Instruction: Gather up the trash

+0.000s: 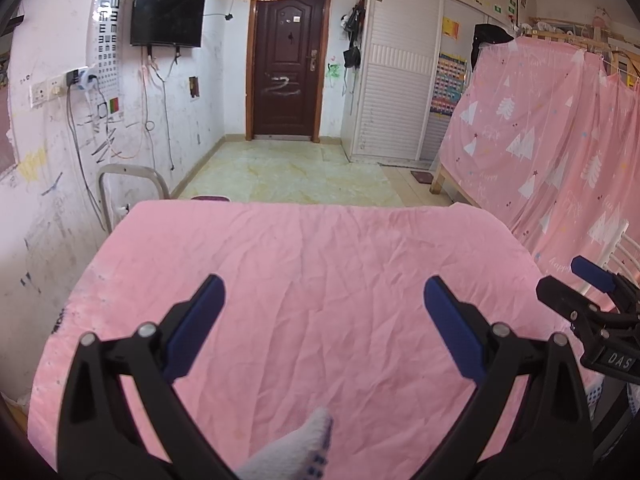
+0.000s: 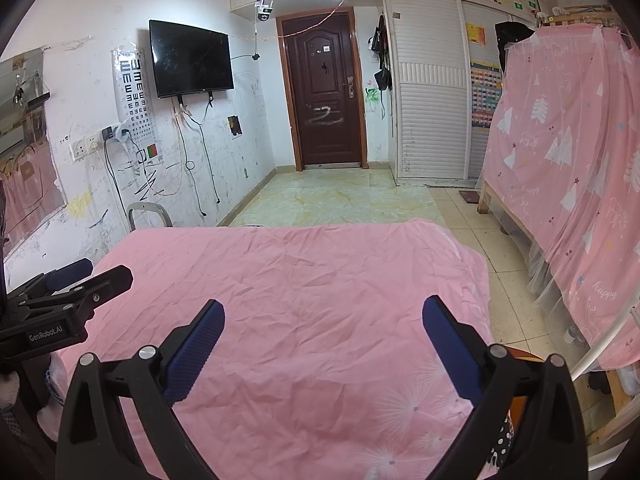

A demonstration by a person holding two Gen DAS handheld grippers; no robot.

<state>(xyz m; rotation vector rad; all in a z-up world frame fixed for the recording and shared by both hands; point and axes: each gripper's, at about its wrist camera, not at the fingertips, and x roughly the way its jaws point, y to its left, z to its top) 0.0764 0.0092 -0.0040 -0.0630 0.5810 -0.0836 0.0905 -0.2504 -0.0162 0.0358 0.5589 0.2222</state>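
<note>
While the left gripper [image 1: 324, 292] hangs agape over the pink sheet [image 1: 320, 248], the right gripper [image 2: 323, 316] gapes near its right edge, both empty.

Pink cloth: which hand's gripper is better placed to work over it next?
Neither, clearly. The left gripper hangs over the left half of the pink cloth, the right gripper over its right half, both with jaws open. No trash shows to favour either.

brown door [image 1: 285, 60] | wall TV [image 1: 168, 6] | tiled floor [image 1: 288, 176] | white wardrobe [image 1: 400, 72]
</note>
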